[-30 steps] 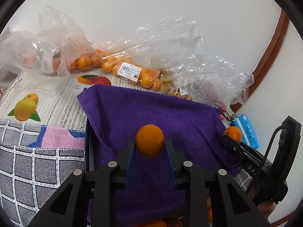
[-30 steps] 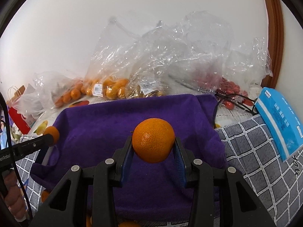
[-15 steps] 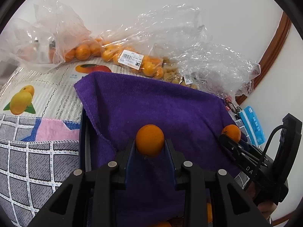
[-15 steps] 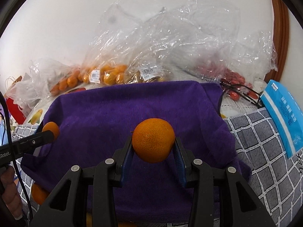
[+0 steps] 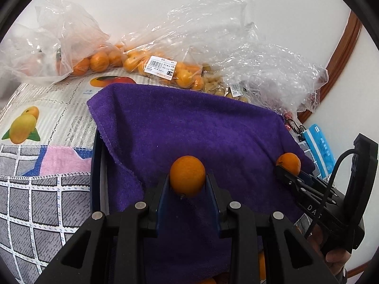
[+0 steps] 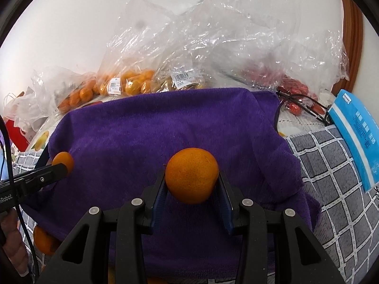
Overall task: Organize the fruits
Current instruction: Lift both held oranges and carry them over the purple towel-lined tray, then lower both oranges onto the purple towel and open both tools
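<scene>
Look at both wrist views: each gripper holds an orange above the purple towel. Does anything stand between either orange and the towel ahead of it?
Nothing visible does. The left gripper clamps its orange and the right gripper clamps its orange; the purple towel ahead lies bare.

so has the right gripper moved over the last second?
Yes. Holding its orange, the right gripper has advanced and tilted down over the purple towel; towel and fruit bags sit lower in its view.
</scene>
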The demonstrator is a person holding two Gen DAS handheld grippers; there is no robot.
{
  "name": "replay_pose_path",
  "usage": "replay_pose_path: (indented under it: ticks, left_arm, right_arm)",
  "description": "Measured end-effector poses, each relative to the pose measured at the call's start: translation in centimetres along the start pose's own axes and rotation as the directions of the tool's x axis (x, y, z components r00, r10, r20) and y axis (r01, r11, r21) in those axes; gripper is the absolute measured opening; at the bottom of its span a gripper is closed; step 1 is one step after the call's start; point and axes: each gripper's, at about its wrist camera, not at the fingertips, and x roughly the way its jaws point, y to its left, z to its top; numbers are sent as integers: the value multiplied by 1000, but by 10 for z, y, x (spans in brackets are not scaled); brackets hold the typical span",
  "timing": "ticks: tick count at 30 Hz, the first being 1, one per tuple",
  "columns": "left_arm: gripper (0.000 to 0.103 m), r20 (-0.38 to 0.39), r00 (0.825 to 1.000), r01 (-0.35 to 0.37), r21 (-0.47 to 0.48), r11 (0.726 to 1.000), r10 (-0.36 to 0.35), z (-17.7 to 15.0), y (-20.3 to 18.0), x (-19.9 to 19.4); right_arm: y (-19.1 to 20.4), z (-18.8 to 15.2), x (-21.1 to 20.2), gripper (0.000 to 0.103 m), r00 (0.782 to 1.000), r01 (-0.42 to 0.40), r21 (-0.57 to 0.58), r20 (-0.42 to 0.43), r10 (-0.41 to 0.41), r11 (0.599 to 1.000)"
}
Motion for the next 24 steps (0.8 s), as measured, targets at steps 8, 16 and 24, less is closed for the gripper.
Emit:
replay_pose_path:
  ticks: [8, 16, 24]
  left_arm:
    - [29, -14, 1000, -8, 13, 1000, 8, 0, -2, 3]
    - [32, 18, 1000, -4, 30, 1000, 3, 1, -7, -7]
    - [37, 121, 993, 10, 40, 999, -15, 4, -17, -44]
  right_arm:
    - [-3, -1, -3, 43, 1000, 3, 8, 8, -3, 1000]
    - [-4, 1, -20, 62, 997, 28, 27, 68, -30, 999]
    - [-4, 10, -55, 62, 992, 45, 51, 119, -51, 998]
